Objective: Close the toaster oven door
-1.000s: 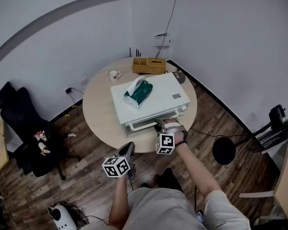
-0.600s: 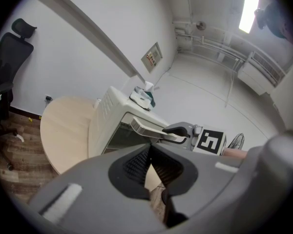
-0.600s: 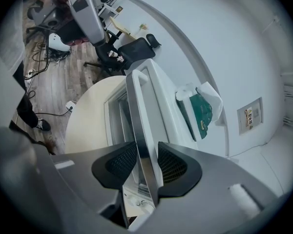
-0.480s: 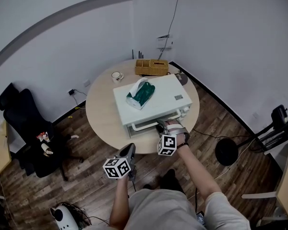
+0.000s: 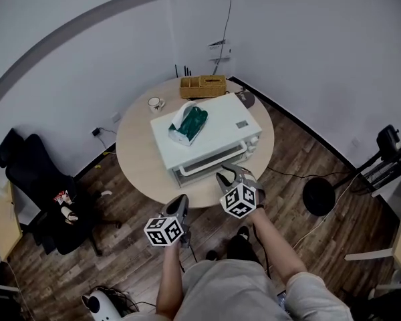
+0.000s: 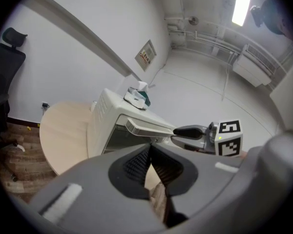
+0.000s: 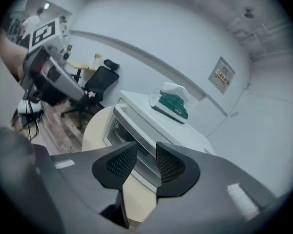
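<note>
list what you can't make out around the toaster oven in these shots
- Inside of the toaster oven: the head view looks down on its top; in both gripper views the door glass is dark.
- Whether the door is fully shut: the right gripper covers its edge in the head view.
- Wall sign print: too small, left gripper view.
- Wooden box contents: too small, head view.

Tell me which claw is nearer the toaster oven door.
Right. The right claw sits just in front of the toaster oven door, near its right end. The left claw hangs farther back, around the near edge of the table.
</note>
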A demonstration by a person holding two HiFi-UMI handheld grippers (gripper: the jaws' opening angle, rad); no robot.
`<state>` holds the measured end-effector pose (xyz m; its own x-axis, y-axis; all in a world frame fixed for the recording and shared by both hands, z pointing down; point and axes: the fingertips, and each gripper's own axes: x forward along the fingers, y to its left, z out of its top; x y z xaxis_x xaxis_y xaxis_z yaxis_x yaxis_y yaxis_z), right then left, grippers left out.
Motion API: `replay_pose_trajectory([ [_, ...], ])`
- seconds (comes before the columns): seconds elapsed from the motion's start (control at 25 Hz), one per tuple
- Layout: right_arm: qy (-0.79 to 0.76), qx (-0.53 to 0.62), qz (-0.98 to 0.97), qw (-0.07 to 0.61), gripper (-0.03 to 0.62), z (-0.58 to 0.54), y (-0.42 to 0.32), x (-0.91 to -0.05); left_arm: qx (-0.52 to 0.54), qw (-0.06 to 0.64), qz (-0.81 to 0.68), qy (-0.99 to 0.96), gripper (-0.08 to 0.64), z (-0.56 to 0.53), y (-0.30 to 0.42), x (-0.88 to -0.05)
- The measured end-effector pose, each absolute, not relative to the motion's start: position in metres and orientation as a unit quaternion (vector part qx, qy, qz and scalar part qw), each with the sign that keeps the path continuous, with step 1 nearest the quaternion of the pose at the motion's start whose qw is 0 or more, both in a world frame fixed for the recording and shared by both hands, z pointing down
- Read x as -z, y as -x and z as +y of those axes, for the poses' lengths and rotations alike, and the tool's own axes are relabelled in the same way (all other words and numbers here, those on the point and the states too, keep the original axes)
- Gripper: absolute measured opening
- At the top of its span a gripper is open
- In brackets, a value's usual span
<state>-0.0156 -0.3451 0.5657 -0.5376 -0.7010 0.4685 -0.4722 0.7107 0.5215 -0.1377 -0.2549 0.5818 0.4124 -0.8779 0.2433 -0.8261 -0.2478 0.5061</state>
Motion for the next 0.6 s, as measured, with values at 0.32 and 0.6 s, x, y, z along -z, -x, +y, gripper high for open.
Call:
replay_pose_trajectory([
  [0.32,-0.396,0.003,-0.897,0.199,0.11,-0.322,-0.011,-0.537,0.05,0.288,-0.532,-0.795,0.058,-0.25,0.125,-0.579],
  [0.6,-0.435,-0.08,-0.887,0.132,0.11,-0.293,-0.03,-0.549,0.033,0.279,-0.544,-0.79,0.058,-0.236,0.118,-0.584],
])
